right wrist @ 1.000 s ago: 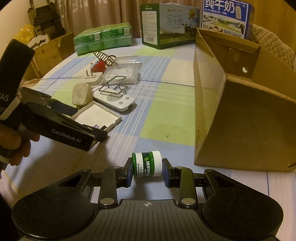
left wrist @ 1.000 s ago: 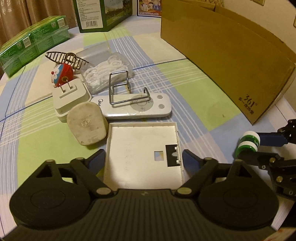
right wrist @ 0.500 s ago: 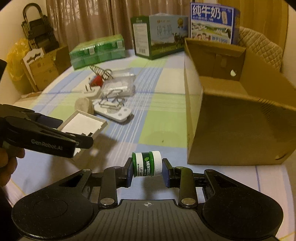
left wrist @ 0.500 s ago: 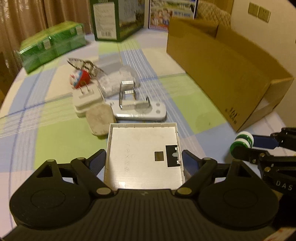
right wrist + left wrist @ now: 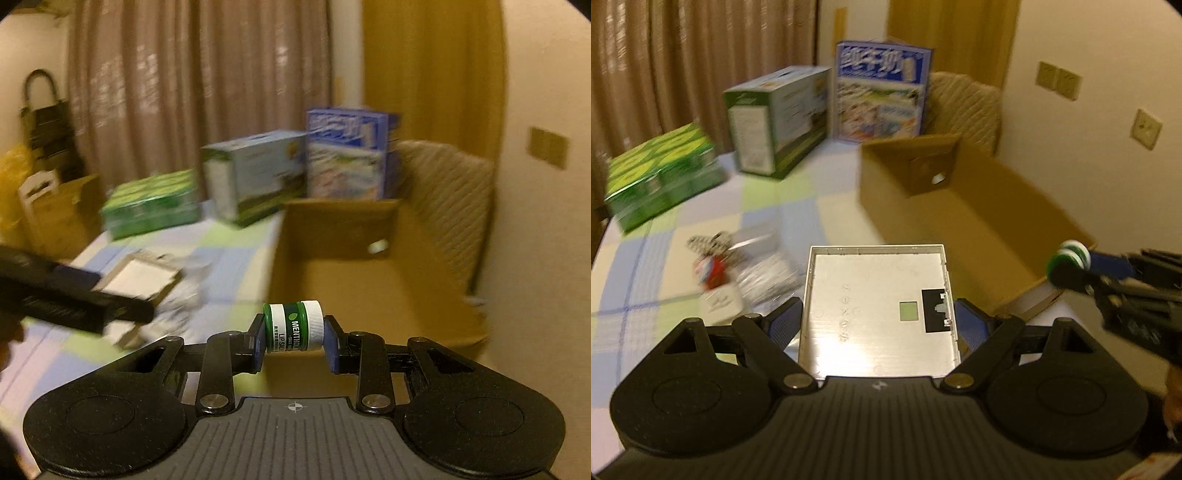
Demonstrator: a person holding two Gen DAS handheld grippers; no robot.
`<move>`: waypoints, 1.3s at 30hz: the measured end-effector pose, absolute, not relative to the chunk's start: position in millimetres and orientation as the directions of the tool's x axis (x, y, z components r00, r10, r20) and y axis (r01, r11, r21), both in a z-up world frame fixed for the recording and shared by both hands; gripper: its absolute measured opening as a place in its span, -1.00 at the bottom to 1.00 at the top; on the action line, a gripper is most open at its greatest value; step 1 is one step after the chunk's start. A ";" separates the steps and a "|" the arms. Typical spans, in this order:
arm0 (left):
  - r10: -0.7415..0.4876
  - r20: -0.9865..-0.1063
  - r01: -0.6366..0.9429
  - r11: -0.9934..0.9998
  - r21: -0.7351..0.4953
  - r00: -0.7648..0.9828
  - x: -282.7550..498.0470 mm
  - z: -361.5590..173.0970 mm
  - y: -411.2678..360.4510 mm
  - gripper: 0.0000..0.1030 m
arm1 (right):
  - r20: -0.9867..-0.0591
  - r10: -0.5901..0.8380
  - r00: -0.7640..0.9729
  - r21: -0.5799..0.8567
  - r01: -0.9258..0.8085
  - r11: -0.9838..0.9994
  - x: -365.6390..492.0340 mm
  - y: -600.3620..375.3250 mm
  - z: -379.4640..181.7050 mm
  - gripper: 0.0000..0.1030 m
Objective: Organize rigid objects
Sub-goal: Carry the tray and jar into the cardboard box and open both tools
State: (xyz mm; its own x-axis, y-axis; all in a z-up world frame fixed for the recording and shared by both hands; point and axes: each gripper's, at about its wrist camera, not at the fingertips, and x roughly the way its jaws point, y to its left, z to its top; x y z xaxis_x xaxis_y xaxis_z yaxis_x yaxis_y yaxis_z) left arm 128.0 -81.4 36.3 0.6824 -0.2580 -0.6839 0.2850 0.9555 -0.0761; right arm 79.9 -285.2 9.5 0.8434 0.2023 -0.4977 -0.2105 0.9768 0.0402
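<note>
Two loads are up at once. Right gripper [image 5: 294, 341] is clamped end to end on the lip-balm jar [image 5: 294, 327], whose axis lies crosswise, white cap toward 3 o'clock. Cardboard box [image 5: 369, 291] opens dead ahead at 12 o'clock in the right wrist view, its near wall just past the jar; this arm looks the nearer. Left gripper [image 5: 878, 323] grips the flat white tray [image 5: 877, 314] by its two side edges, plate running out toward 12. From there the box [image 5: 967, 221] lies at 1 o'clock, further off. Leftover items [image 5: 735, 269] sit on the table at 10 o'clock, blurred.
</note>
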 end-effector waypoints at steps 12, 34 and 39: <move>-0.342 -0.682 0.397 0.914 -0.083 0.647 176.2 33.5 -184.2 0.65 | -0.529 0.103 0.842 0.086 -0.067 0.994 134.6 -375.6 2.4 -0.44; -0.290 -0.671 0.314 0.945 -0.089 0.683 169.2 23.6 -149.0 0.76 | -0.554 0.118 0.824 0.138 -0.049 0.989 150.7 -385.9 -12.1 -0.44; -0.280 -0.679 0.295 0.951 -0.097 0.679 163.7 20.0 -137.0 0.76 | -0.561 0.113 0.820 0.123 -0.052 0.991 155.2 -383.9 -13.9 -0.44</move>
